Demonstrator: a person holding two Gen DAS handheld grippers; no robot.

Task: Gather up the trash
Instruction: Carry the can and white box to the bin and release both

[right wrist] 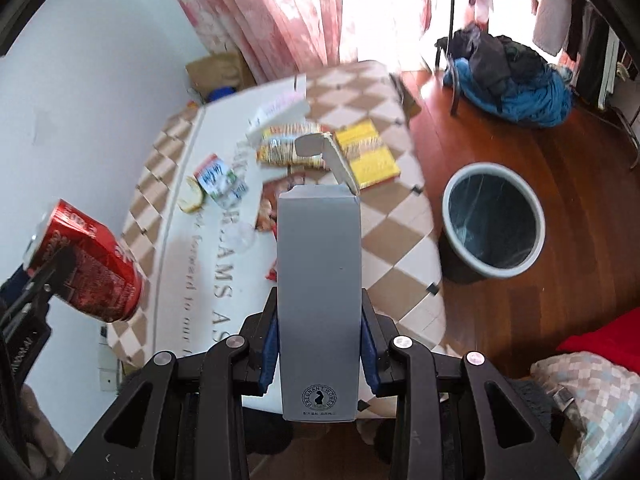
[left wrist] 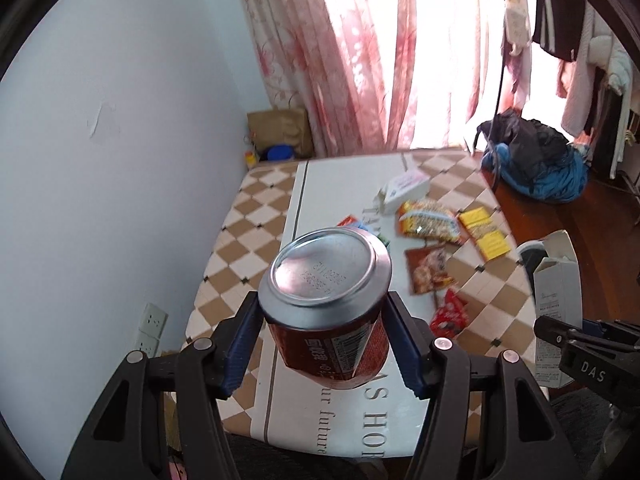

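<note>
My left gripper (left wrist: pixel 324 332) is shut on a red soda can (left wrist: pixel 328 300), held above the table with its silver bottom facing the camera; the same can (right wrist: pixel 86 264) shows at the left of the right wrist view. My right gripper (right wrist: pixel 319 344) is shut on a tall grey carton (right wrist: pixel 319 292) with its top flap open; that carton (left wrist: pixel 556 308) appears at the right edge of the left wrist view. A grey trash bin (right wrist: pixel 494 216) with a dark liner stands on the wooden floor to the right of the table. Snack wrappers (left wrist: pixel 430 220) lie on the checkered table (left wrist: pixel 240 240).
More litter lies on the table: a yellow packet (right wrist: pixel 368 152), a white box (left wrist: pixel 404 190), a small red wrapper (left wrist: pixel 450 316) and a blue-white packet (right wrist: pixel 218 180). A pile of dark and blue clothes (right wrist: pixel 508 80) sits on the floor by the pink curtain (left wrist: pixel 360 60).
</note>
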